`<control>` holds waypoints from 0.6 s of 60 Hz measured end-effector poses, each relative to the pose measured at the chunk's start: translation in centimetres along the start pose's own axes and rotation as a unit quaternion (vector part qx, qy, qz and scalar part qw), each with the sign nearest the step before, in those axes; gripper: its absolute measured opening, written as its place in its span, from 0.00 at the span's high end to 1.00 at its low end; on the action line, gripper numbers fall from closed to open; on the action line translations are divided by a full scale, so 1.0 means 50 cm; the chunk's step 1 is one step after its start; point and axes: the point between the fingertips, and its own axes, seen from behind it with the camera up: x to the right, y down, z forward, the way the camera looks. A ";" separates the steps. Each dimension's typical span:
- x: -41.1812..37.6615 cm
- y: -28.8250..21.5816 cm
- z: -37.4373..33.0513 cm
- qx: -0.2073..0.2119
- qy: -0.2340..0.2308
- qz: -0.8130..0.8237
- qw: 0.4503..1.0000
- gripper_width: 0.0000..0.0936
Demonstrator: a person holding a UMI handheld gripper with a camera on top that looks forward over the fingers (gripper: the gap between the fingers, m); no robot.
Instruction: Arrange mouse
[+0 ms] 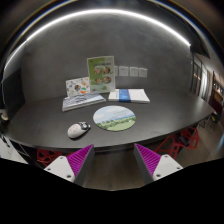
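A grey mouse point(78, 129) lies on the dark table point(160, 112), near its front edge and just left of a round mouse pad point(115, 119) with a green picture. My gripper point(113, 160) is held back from the table's front edge, open and empty. Its two fingers with purple pads point(77, 159) stand wide apart. The mouse is beyond the left finger and the round pad is beyond the gap between the fingers.
Behind the round pad lie a booklet point(82, 101) and a blue-and-white leaflet point(131, 96). An upright green-and-white display card point(100, 73) stands further back. Red chair parts point(48, 155) show under the table's front edge.
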 end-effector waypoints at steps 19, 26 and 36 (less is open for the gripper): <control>-0.084 0.029 0.061 -0.001 -0.133 -0.046 0.990 0.11; -0.145 0.042 0.114 -0.006 -0.183 -0.071 0.980 0.11; -0.243 0.052 0.191 -0.015 -0.231 -0.097 0.968 0.11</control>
